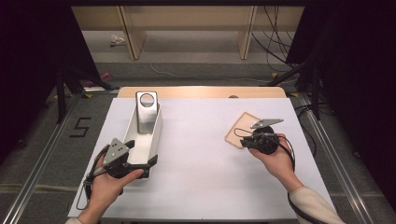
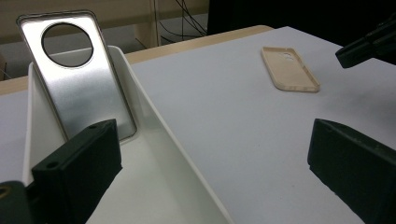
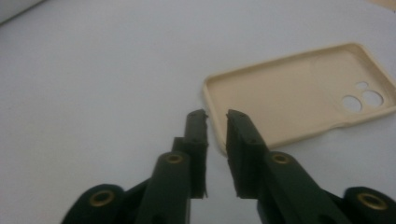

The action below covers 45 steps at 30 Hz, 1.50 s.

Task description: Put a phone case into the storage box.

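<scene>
Main risk: right gripper (image 3: 217,122) has its jaws pinched nearly together on the thin side wall of the beige soft-plastic phone case (image 3: 299,95), right at the near corner. One pad sits outside the rim, the other just inside it. The bite looks shallow, so the case could flex, pivot or slip out on lift. I can't tell for sure whether both pads actually press the wall; the slit between them matches the rim's thickness, so I read it as gripping.

The case lies flat, open side up, on the white table sheet (image 1: 205,158), stretching ahead and to the right of the right gripper's tips, camera cutouts at the far end. Dragging instead of lifting would scuff it along the sheet.

Left gripper (image 2: 210,163): jaws spread wide, nothing between the pads. Its left jaw hangs over the white plastic trough-shaped holder (image 2: 154,154) and its right jaw over bare sheet. The silver metal plate with a round hole (image 2: 79,79) leans upright at the holder's far end. An accidental nudge there could topple it.
</scene>
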Each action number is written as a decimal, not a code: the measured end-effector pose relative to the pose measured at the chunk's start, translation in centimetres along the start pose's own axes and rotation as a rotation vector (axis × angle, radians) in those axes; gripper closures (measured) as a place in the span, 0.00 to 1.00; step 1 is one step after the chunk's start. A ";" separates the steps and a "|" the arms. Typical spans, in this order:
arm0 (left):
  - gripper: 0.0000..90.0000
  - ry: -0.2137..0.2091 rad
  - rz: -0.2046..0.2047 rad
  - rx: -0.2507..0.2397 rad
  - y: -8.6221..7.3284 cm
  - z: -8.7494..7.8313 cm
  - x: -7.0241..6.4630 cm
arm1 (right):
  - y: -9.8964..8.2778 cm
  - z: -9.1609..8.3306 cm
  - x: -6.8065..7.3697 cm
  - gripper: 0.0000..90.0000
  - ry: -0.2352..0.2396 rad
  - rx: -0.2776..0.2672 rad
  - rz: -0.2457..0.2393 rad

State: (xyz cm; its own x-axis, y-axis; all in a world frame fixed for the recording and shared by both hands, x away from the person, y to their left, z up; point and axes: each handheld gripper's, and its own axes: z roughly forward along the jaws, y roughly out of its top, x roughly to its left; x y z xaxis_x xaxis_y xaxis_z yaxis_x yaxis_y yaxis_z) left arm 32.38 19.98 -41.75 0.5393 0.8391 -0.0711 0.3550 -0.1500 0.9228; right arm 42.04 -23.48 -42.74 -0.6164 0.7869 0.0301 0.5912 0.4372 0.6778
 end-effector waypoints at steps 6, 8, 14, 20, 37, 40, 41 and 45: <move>0.03 0.006 0.010 -0.002 -0.1 0.0 0.3 | 0.9 1.8 -0.4 1.00 0.011 0.072 0.027; 0.03 0.008 0.015 0.000 -0.1 0.0 0.3 | 1.2 2.6 -0.4 1.00 0.004 0.089 0.026; 0.03 0.007 0.018 0.003 -0.1 0.0 0.2 | 1.8 4.5 -0.6 1.00 -0.036 0.156 0.033; 0.04 0.008 0.022 0.008 -0.2 0.1 0.3 | 1.6 5.2 -0.9 1.00 -0.057 0.205 0.046; 0.04 0.005 0.025 0.016 -0.2 0.1 0.2 | 1.2 5.5 -1.5 1.00 -0.058 0.258 0.057; 0.04 0.004 0.027 0.017 -0.2 0.1 0.2 | 1.2 5.4 -1.6 1.00 -0.057 0.274 0.048; 0.04 0.004 0.026 0.017 -0.2 0.1 0.2 | 1.2 5.3 -1.6 1.00 -0.058 0.282 0.039; 0.04 0.006 0.027 0.018 -0.2 0.1 0.2 | 1.1 5.1 -1.8 1.00 -0.063 0.311 0.025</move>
State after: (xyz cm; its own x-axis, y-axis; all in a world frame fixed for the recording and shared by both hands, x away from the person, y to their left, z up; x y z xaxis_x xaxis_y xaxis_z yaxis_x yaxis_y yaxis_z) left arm 32.47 20.11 -42.02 0.5444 0.8377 -0.0440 0.3538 -0.1817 0.9175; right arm 46.43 -22.15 -45.76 -0.5722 0.8201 -0.0087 0.7421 0.5222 0.4203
